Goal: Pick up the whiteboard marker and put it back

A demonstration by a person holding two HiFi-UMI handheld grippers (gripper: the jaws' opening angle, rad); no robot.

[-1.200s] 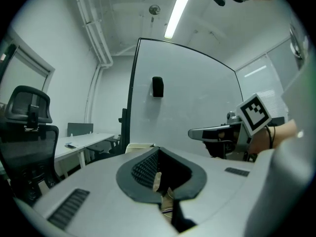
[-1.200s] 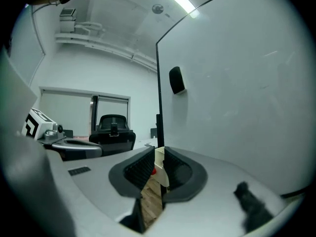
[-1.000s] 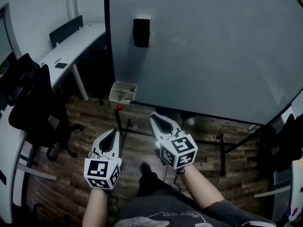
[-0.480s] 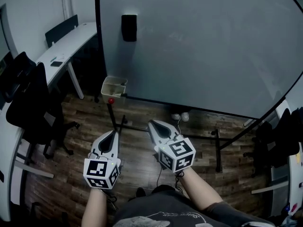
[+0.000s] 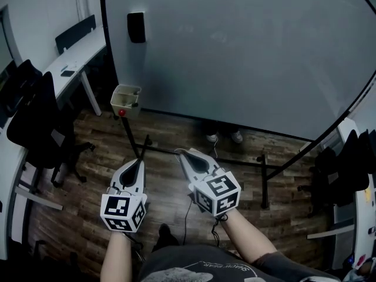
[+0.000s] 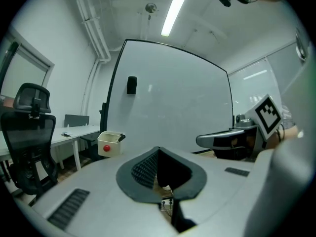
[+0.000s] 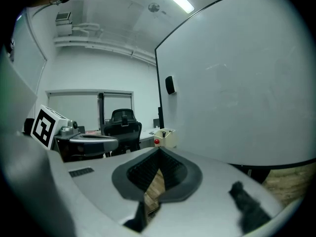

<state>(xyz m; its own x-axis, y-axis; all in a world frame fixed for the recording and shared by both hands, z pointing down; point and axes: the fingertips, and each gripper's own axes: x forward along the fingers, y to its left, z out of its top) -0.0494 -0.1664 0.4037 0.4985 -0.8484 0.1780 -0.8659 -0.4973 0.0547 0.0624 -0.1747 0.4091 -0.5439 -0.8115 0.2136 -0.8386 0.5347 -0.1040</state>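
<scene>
A small cream box with a red round magnet hangs at the lower left corner of the big whiteboard. From it pokes a dark whiteboard marker, also seen as the marker and the marker in the gripper views. My left gripper and right gripper float side by side over the wooden floor, well short of the box. Both point towards the board. The left gripper and the right gripper are shut, with nothing between the jaws.
A black eraser sticks high on the board. The board's stand legs run across the floor ahead. A white desk and a black office chair stand at the left, another dark chair at the right.
The board, box and eraser have slid left and farther off in the head view as the person backs away. Both grippers travelled along, still side by side.
</scene>
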